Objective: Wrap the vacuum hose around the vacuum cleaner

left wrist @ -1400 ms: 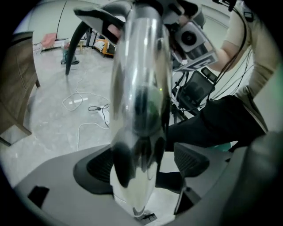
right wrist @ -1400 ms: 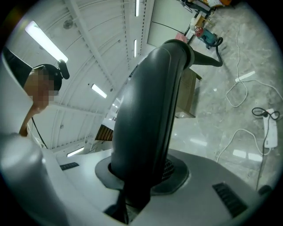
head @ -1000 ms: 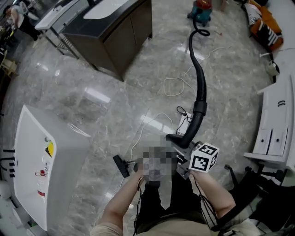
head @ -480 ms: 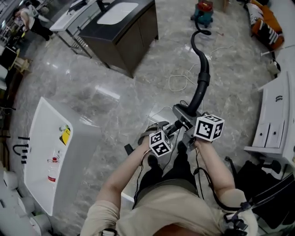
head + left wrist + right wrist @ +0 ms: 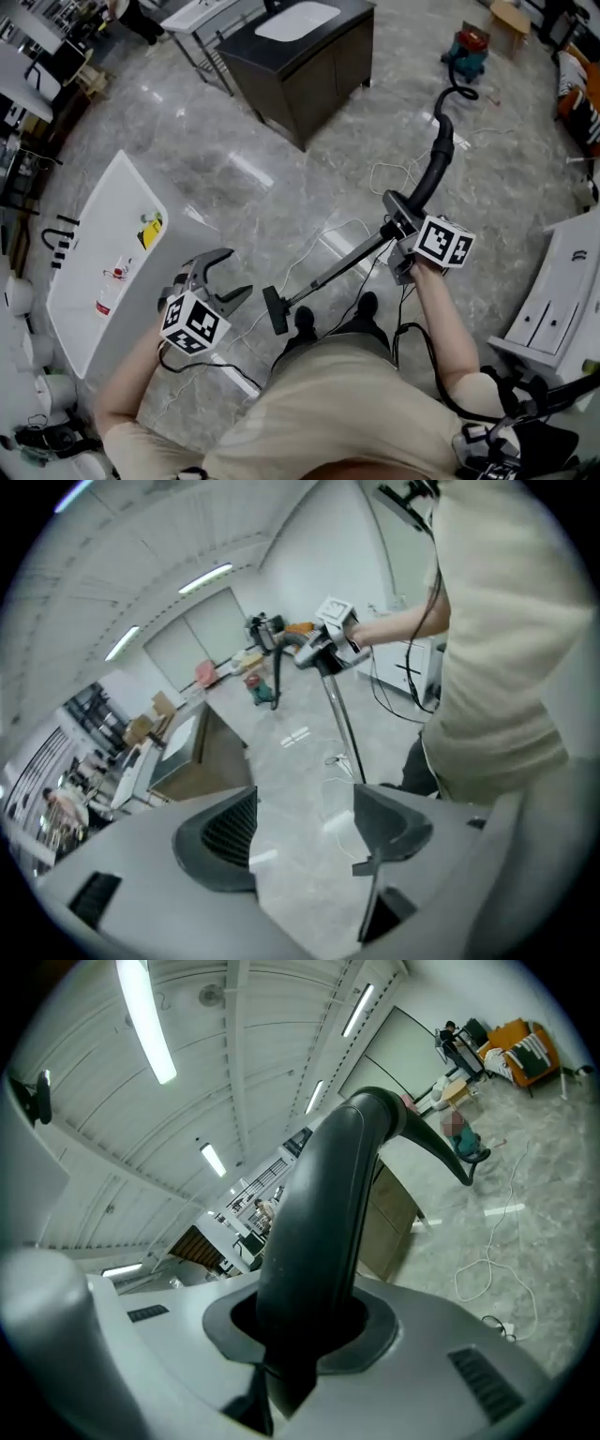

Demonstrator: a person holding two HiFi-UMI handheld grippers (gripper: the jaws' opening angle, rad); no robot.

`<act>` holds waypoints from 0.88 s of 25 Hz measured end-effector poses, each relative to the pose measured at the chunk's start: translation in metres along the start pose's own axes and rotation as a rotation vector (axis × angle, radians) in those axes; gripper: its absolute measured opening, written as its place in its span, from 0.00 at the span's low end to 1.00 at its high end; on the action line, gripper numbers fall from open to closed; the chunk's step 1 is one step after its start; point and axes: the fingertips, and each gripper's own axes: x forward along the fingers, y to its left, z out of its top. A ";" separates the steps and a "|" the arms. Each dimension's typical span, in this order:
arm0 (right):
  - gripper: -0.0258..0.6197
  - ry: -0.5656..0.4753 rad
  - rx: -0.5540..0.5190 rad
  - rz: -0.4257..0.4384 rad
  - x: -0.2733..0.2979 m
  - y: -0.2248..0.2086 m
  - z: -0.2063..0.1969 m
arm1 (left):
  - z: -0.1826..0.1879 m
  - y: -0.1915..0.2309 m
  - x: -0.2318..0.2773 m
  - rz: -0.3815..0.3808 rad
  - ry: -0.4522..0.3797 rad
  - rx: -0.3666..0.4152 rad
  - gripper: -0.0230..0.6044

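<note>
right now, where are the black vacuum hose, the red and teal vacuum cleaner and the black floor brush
black vacuum hose (image 5: 437,155), head view, mid curve
red and teal vacuum cleaner (image 5: 468,49), head view, its top
black floor brush (image 5: 275,310), head view, its middle

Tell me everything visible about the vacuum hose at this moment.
The vacuum hose is black, thick and looks like flexible plastic. It starts at the small canister vacuum cleaner on the floor, curls into a hook near it, then stretches toward the person, not wrapped around the cleaner. Its smooth, rigid, bent handle end is clamped in the right gripper. From there a thin metal wand slants down to the floor nozzle.
</note>
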 end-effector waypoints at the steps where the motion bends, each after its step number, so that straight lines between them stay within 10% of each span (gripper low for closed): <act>1: 0.17 0.007 -0.017 0.005 0.000 0.001 0.006 | 0.005 0.009 -0.019 0.053 -0.026 -0.074 0.56; 5: 0.17 0.049 -0.125 0.036 0.001 0.004 0.021 | 0.035 0.026 -0.008 0.244 -0.229 -0.367 0.49; 8: 0.17 0.086 -0.215 0.063 0.002 0.004 0.026 | 0.084 0.009 0.059 0.206 -0.381 -0.486 0.49; 14: 0.17 0.121 -0.374 0.081 -0.014 0.009 0.060 | 0.208 -0.049 0.183 -0.119 -0.435 -0.363 0.49; 22: 0.17 0.167 -0.465 0.108 -0.015 0.019 0.068 | 0.310 -0.047 0.234 -0.325 -0.558 -0.296 0.55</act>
